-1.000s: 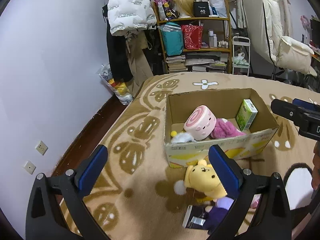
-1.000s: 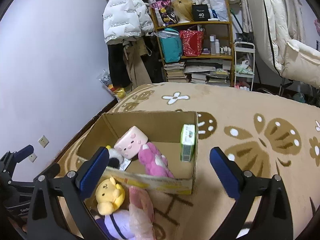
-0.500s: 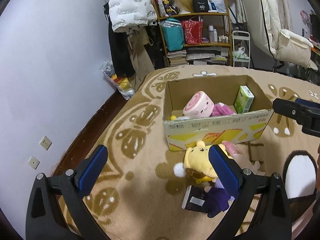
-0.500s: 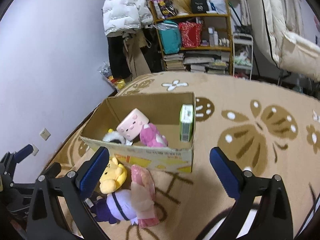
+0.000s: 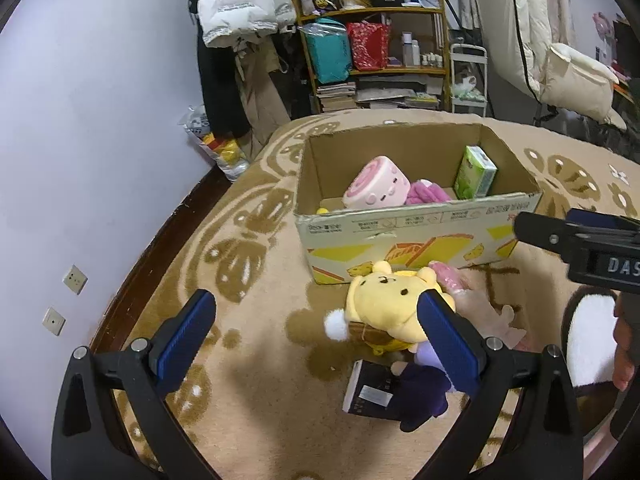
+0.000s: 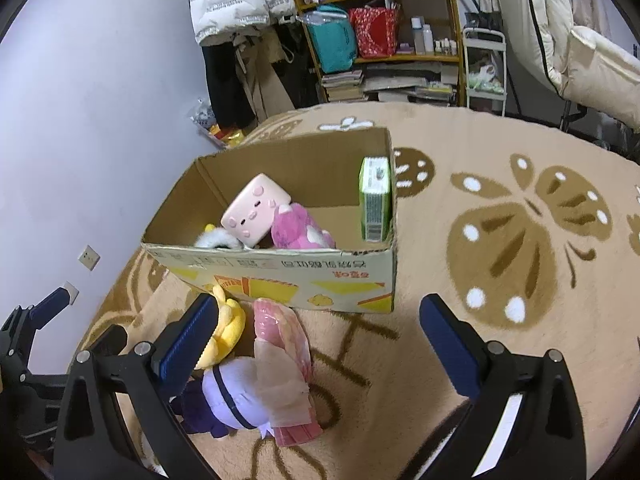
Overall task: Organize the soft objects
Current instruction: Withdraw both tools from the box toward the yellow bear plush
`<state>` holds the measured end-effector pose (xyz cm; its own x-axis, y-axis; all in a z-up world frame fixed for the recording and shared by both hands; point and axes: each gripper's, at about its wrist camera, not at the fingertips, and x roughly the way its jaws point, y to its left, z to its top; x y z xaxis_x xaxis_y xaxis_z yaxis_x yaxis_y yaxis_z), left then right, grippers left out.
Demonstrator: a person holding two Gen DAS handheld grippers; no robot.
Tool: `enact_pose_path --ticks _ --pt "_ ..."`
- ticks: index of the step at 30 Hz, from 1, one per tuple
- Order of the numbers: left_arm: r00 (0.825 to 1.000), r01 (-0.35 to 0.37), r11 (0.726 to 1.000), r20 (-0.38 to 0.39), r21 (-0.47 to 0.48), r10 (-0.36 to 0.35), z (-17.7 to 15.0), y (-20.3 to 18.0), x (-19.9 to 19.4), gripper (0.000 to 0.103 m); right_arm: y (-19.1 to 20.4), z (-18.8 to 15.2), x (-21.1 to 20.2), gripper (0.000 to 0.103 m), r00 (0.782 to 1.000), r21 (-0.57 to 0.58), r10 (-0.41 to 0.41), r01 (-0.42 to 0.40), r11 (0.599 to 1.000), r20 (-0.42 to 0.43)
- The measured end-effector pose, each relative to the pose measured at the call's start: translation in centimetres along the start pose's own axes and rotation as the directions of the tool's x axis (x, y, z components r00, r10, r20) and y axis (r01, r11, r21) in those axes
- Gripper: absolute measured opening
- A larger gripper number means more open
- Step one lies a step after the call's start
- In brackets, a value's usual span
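An open cardboard box [image 5: 408,236] [image 6: 280,268] sits on the carpet. It holds a pink square plush [image 5: 378,192] [image 6: 256,210], a magenta plush [image 5: 426,196] [image 6: 300,232] and a green carton [image 5: 474,174] [image 6: 376,200]. In front of it lie a yellow bear plush [image 5: 390,306] [image 6: 226,332], a purple plush [image 5: 424,396] [image 6: 230,398] and a pink wrapped toy [image 5: 476,300] [image 6: 284,364]. My left gripper [image 5: 316,344] is open and empty, left of the bear. My right gripper [image 6: 316,344] is open and empty above the carpet beside the pink toy.
A dark booklet [image 5: 370,390] lies by the purple plush. A wall [image 5: 100,120] with sockets runs along the left. A cluttered shelf [image 5: 376,40], hanging coats [image 5: 240,40] and a white trolley [image 5: 468,80] stand behind the box. A white slipper [image 5: 588,336] lies at right.
Both grippers have pulled back and dropped lower; the box now looks farther away and the toys in front of it show fully. Both stay open.
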<state>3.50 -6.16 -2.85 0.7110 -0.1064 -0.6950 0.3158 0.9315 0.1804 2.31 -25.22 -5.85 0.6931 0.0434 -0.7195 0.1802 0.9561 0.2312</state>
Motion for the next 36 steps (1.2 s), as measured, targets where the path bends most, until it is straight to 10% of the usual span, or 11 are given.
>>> enact_pose_path --ticks 36 --pt "0.970 0.201 0.979 -0.133 -0.020 -0.202 0.6 -2.8 6.0 0.100 0.3 0.2 6.1 0.103 0.989 0.009 0.047 -0.046 0.999 -0.140"
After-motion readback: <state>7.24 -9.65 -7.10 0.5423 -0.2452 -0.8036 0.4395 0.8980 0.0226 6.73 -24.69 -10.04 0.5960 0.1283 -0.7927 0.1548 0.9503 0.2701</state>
